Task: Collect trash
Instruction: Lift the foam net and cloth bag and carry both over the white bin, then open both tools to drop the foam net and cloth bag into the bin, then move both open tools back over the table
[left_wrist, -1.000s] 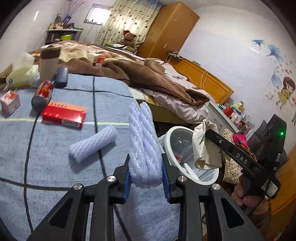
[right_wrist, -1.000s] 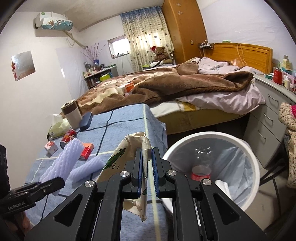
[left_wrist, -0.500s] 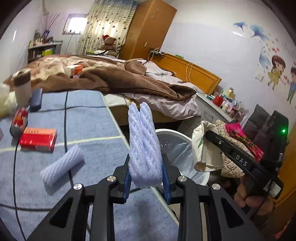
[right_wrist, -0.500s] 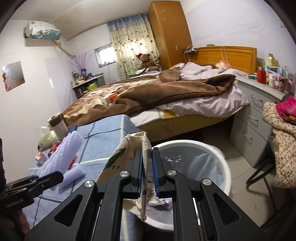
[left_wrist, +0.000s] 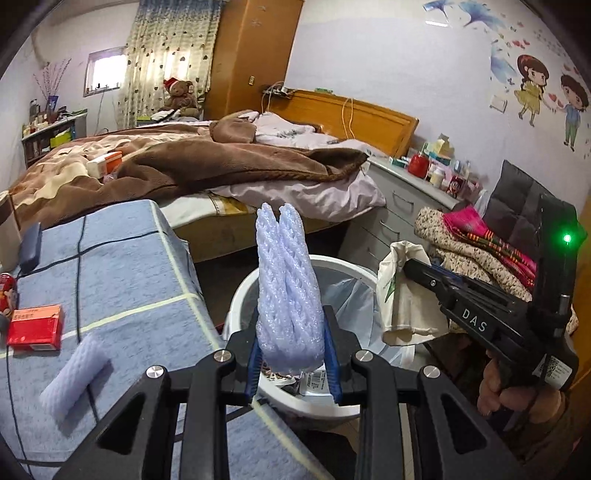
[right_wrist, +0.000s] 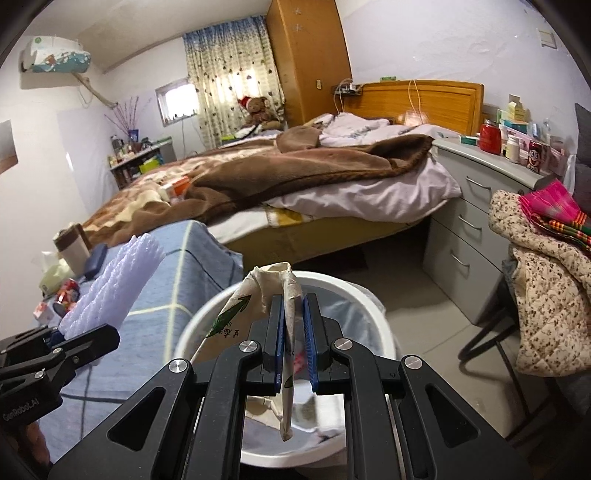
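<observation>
My left gripper (left_wrist: 293, 356) is shut on a folded white foam net sleeve (left_wrist: 286, 288) and holds it upright over the near rim of the white trash bin (left_wrist: 240, 295). My right gripper (right_wrist: 294, 341) holds a crumpled beige paper bag with green print (right_wrist: 258, 291) above the bin (right_wrist: 373, 299); its jaws stand slightly parted with the bag hanging between them. The right gripper and bag also show in the left wrist view (left_wrist: 402, 295). The bin has a plastic liner and wrappers inside.
A second foam sleeve (left_wrist: 74, 380), a red box (left_wrist: 35, 326) and a red can (left_wrist: 7, 291) lie on the blue-covered table (left_wrist: 122, 280). A bed with a brown blanket (right_wrist: 295, 166), grey drawers (right_wrist: 469, 229) and a clothes-covered chair (right_wrist: 543, 266) surround the bin.
Both grippers have moved from over the table to over the bin, carrying the foam sleeve and the paper bag. The right gripper's jaws have parted a little.
</observation>
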